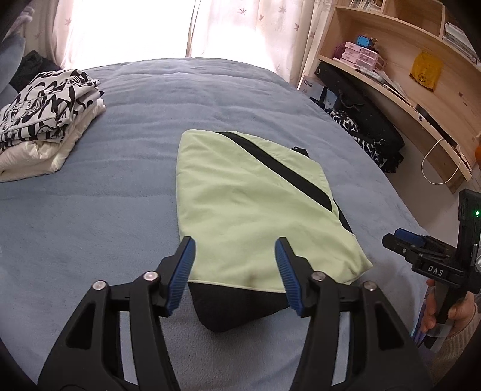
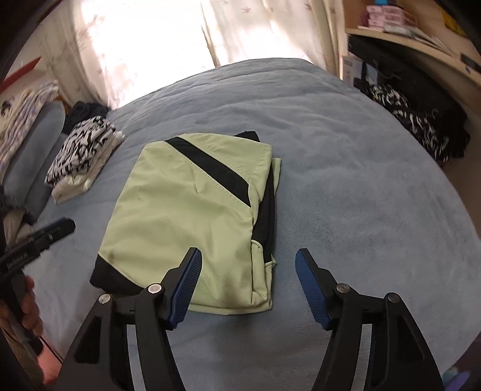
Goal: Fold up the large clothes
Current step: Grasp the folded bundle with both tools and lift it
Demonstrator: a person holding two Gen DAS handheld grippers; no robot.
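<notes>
A light green garment with black trim lies folded into a flat rectangle on the blue bed cover. It also shows in the right wrist view. My left gripper is open and empty, held above the garment's near edge. My right gripper is open and empty, above the garment's near right corner. The right gripper also shows at the right edge of the left wrist view. The left gripper shows at the left edge of the right wrist view.
A folded stack of black-and-white and white clothes lies at the bed's far left, also in the right wrist view. Curtains hang behind the bed. A wooden shelf and dark bags stand on the right.
</notes>
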